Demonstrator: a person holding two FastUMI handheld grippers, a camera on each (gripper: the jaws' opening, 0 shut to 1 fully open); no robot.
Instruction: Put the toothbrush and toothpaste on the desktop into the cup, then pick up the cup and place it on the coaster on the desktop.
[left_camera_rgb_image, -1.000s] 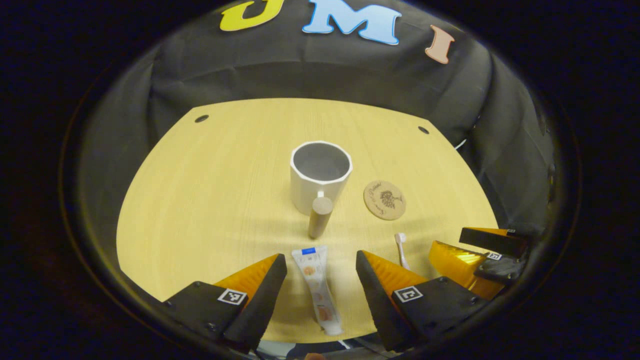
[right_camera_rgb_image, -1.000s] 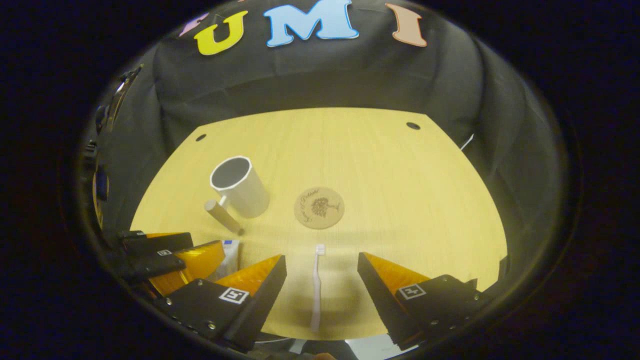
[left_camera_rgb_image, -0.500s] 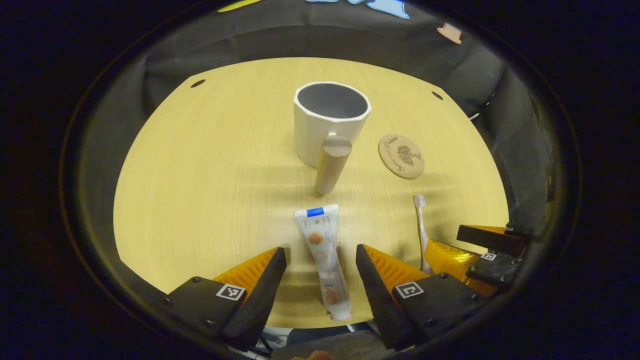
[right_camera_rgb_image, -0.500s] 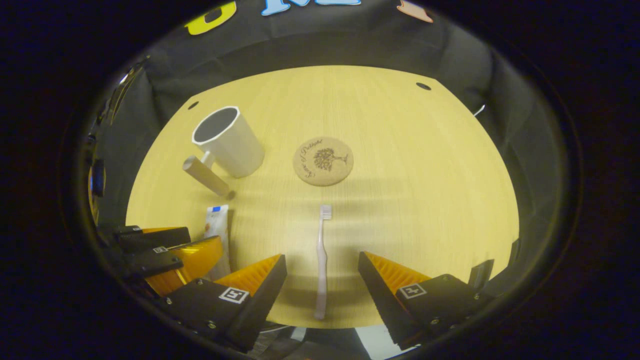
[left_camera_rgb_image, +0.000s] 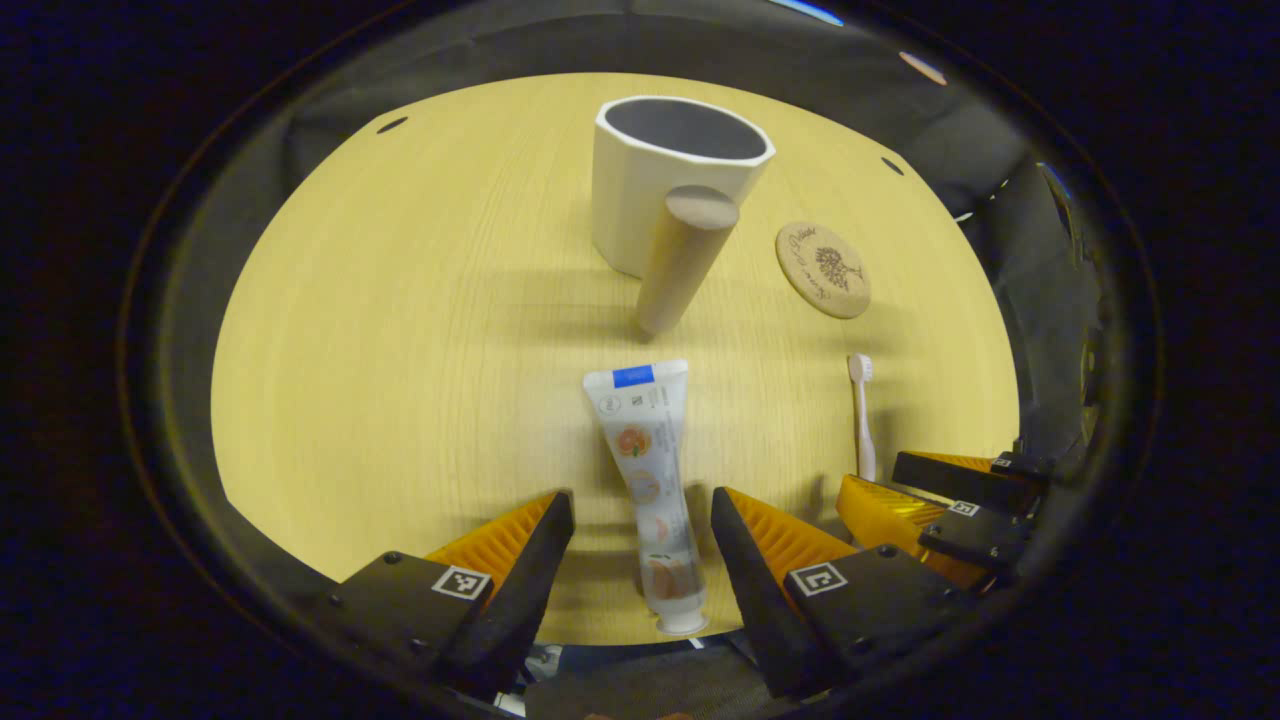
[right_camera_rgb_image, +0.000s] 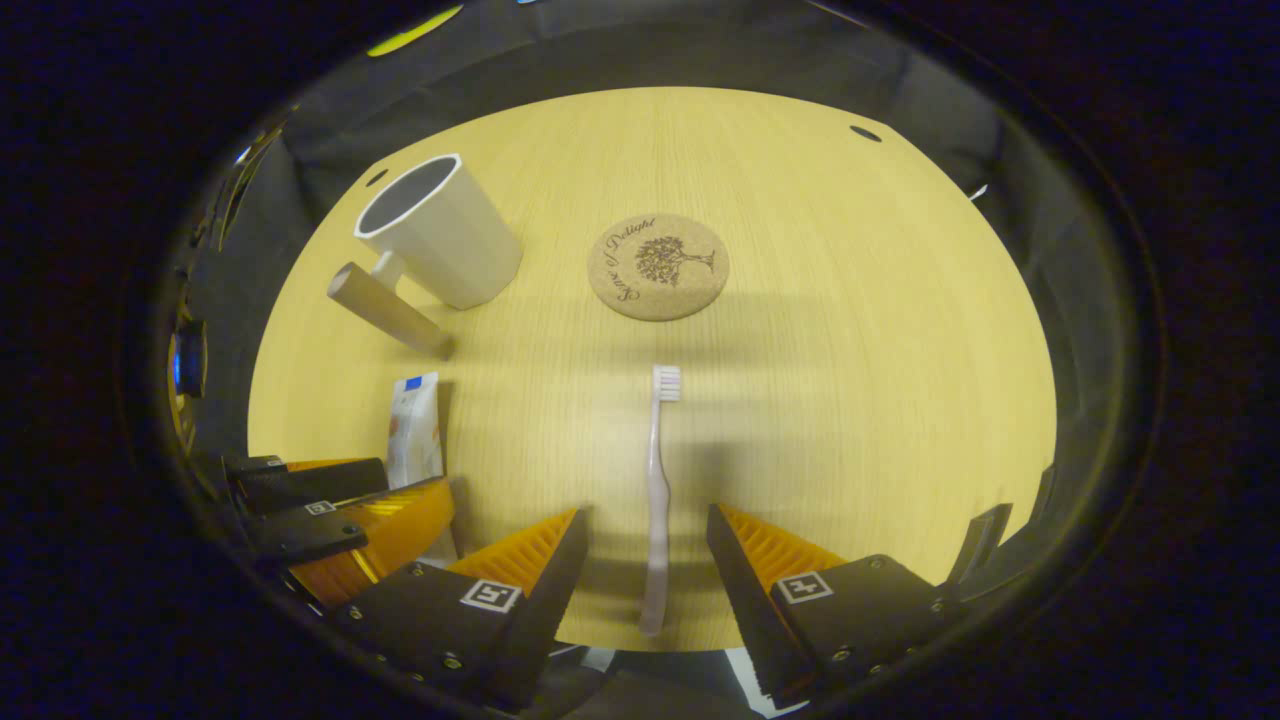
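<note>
A white toothpaste tube (left_camera_rgb_image: 650, 480) lies flat on the wooden desktop (left_camera_rgb_image: 400, 330), its lower half between the fingers of my open left gripper (left_camera_rgb_image: 640, 545). A pale toothbrush (right_camera_rgb_image: 655, 500) lies flat, bristles pointing away, its handle between the fingers of my open right gripper (right_camera_rgb_image: 645, 560). Neither gripper touches its object. Farther back stands a white cup (left_camera_rgb_image: 670, 180) with a wooden rod-like handle (left_camera_rgb_image: 685, 260) pointing toward me. A round cork coaster (right_camera_rgb_image: 657, 266) lies to the cup's right. The toothbrush (left_camera_rgb_image: 862, 415) and the right gripper (left_camera_rgb_image: 940, 500) show at the right of the left gripper view; the left gripper (right_camera_rgb_image: 330, 510) and toothpaste (right_camera_rgb_image: 413, 430) show at the left of the right gripper view.
The desktop's near edge (right_camera_rgb_image: 620, 645) lies just under both grippers. Black cloth walls close the booth behind and beside the desk. Two small dark holes (left_camera_rgb_image: 392, 124) mark the desk's far corners.
Both grippers have come lower and forward over the desk, so the toothpaste and the toothbrush now lie deeper between their fingers. The right gripper's fingers stand slightly closer together. No object has moved.
</note>
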